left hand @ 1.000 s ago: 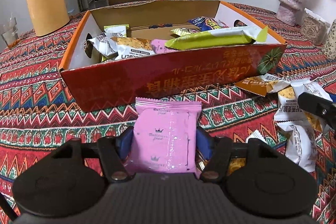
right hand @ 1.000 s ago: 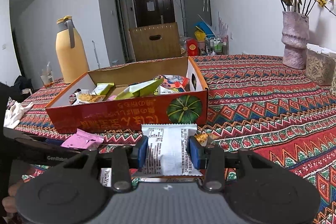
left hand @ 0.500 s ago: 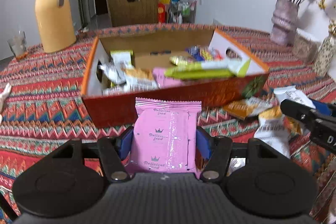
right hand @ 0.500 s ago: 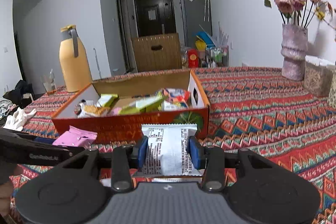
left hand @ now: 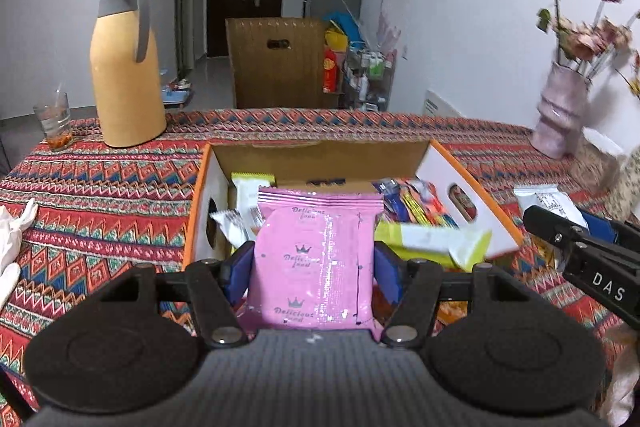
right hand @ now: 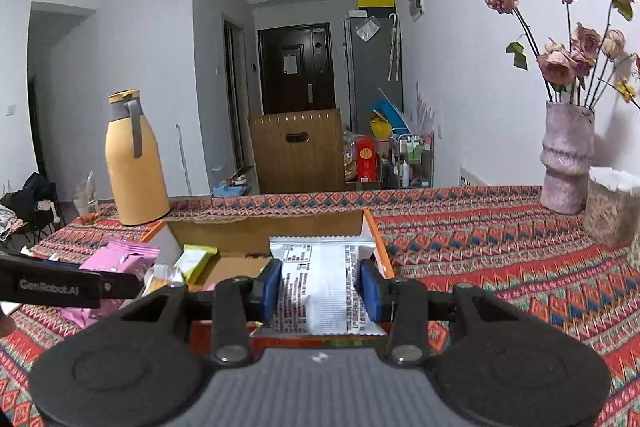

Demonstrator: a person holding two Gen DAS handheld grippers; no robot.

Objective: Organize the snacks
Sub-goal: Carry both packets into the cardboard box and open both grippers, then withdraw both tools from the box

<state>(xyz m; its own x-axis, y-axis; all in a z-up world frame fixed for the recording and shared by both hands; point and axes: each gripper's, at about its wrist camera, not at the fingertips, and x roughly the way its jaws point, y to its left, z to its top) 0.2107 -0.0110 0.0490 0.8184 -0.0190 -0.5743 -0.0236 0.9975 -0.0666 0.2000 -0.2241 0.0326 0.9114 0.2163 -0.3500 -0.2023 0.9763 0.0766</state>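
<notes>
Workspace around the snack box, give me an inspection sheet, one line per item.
Surface: patterned tablecloth.
Job's things: open orange box holding mixed snacks; pink packet; white packet.
Clutter: yellow jug, glass, vase of flowers, white cloth.
Grippers: left gripper shut on pink packet; right gripper shut on white packet; both near the box.
Cables: nothing seen.
Surroundings: dark door, wooden chair.

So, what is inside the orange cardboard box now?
Inside the orange cardboard box lie several snack packets: a yellow-green bar, colourful wrappers, and a white packet. The held pink snack packet covers the box's middle, so nothing there shows.
</notes>
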